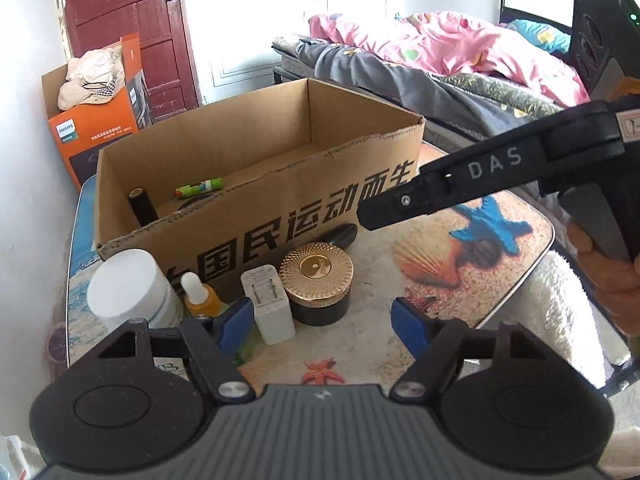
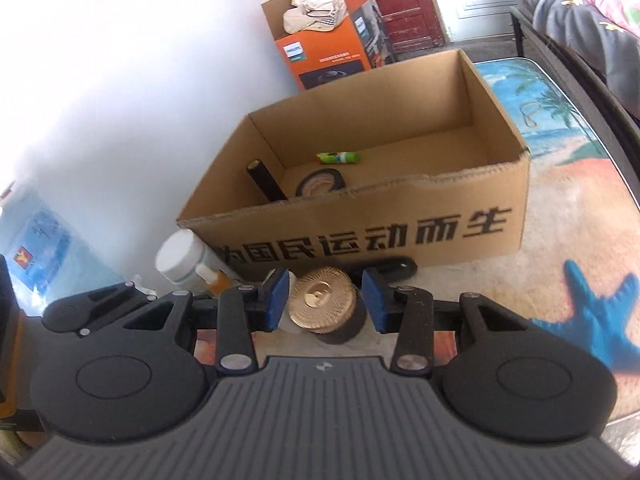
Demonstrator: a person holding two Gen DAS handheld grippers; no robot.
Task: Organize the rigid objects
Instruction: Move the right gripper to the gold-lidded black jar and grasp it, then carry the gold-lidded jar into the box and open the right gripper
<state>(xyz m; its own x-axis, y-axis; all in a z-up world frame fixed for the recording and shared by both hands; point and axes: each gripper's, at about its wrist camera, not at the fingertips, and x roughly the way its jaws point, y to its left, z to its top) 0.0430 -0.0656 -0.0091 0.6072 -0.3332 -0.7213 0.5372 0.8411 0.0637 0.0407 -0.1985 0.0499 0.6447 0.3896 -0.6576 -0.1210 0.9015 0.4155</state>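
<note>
Partly done, by the look of it. The box already holds three things at its left end: a black tube leaning in the corner, a tape roll flat on the floor of the box, and a green stick lying near the back wall. The rest of the box is bare.

Left to go, all on the bench just in front of the box's printed wall: white jar at far left, dropper bottle touching beside it, white charger, gold-lidded jar, and a dark oval thing lying against the box; what it is, cannot tell. So five pieces out, three in.

Left gripper: jaws spread, nothing between the pads, low over the charger and gold-lidded jar. Right gripper: jaws part open and empty, framing the gold-lidded jar from above, pads not on it. The likely next pick is that jar, though both grippers hang near it. In the left view the right gripper reaches in from the right, a hand on its grip.

Surface: bench top printed with a beach scene, shells and starfish, blue at the far edge. Room: a bedroom, with a bed and pink quilt behind, a red door, white walls, and an orange carton with hats on it by the door.
</note>
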